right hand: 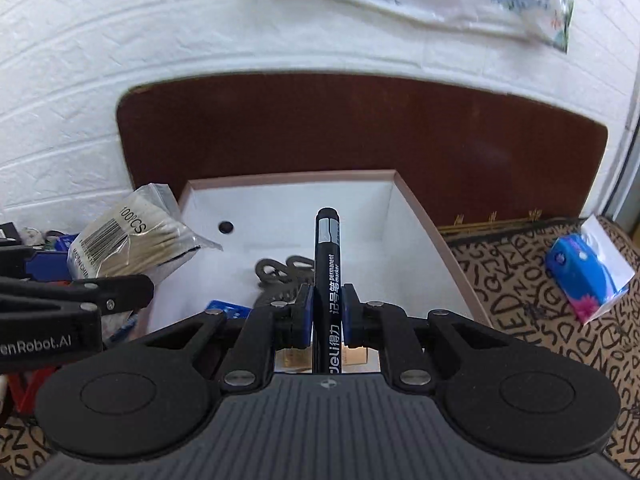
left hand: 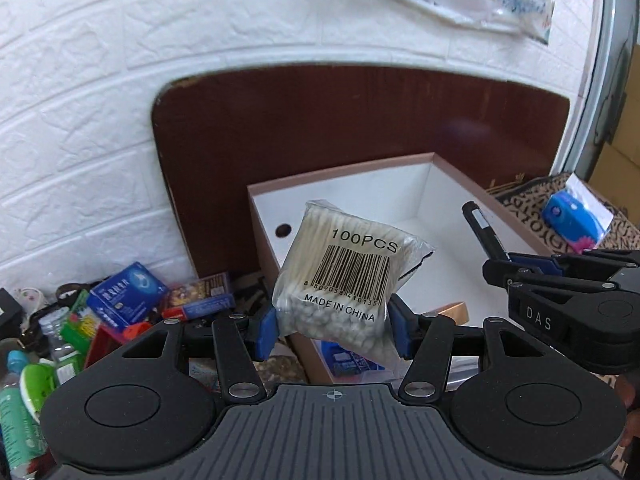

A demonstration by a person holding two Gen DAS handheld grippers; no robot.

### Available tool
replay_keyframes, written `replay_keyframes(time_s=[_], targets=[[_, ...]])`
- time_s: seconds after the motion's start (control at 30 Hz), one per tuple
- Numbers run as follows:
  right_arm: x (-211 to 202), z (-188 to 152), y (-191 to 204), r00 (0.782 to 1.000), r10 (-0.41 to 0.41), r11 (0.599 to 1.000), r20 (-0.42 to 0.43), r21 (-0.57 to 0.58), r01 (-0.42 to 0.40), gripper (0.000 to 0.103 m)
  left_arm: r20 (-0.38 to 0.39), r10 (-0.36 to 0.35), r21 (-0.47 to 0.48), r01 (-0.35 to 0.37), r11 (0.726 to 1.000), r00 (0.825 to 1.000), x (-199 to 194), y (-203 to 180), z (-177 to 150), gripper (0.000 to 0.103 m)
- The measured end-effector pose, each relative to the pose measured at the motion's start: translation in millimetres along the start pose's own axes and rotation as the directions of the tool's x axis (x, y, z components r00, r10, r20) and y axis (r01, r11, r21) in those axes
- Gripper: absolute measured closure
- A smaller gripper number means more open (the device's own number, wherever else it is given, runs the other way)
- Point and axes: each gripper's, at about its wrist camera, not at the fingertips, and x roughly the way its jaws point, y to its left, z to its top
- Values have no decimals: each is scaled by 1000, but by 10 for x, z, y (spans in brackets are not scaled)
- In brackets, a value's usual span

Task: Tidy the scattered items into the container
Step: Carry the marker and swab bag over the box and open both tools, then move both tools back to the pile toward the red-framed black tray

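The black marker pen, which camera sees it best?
The right wrist view: the marker stands centered in the right tongs, its label readable. The left wrist view shows only its upper part off to the side, label unreadable.

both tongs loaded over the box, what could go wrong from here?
1. The left tongs pinch only the bottom of the cotton swab bag; the slick plastic could slip out before it is over the box.
2. The right tongs hold the permanent marker upright; dropped, it may bounce or roll.
3. Both tongs crowd one opening, so they may bump.
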Motion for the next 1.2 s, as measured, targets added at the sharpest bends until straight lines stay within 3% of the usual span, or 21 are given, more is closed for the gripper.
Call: replay_keyframes(time_s=[0.43, 0.53, 0.57, 0.6, 0.63, 0.67, 0.73, 0.87, 1.2], targets=[[367, -110, -46, 998, -14, 1000, -69, 3, 14, 87, -15, -12, 16, 12, 1000, 1000, 259, -97, 39, 45], [374, -121, -44, 997, -2, 1000, -73, -7, 2, 86, 8, -13, 18, 13, 1000, 1000, 230, -121, 29, 23], [368, -124, -50, 998, 5, 1000, -66, -10, -5, 76, 31, -7, 22, 6, 1000, 1000, 195, -128, 22, 16], [346, -126, -48, 998, 5, 1000, -59, -10, -5, 46, 60, 12, 24, -14, 1000, 998, 154, -127, 17, 12], [322, -128, -54, 999, -17, 1000, -44, -8, 17, 35, 90, 21, 28, -23, 999, 996, 106, -124, 14, 2], [290, -136, -61, 999, -29, 1000, -24, -12, 29, 25, 114, 15, 33, -19, 999, 993, 58, -117, 10, 0], [230, -139, -76, 1000, -11, 1000, -7, -24, 10, 23, 152, -7, 36, 1, 999, 988, -41, -103, 5, 0], [121, -157, -37, 1000, 17, 999, -2, -46, -17, 8, 163, -13, 34, 8, 999, 987, -152, -99, 0, 0], [-101, -162, 104, 1000, 22, 995, 11, -98, -21, 4, 151, -12, 16, 10, 1000, 988, -366, -15, -114, 0]])
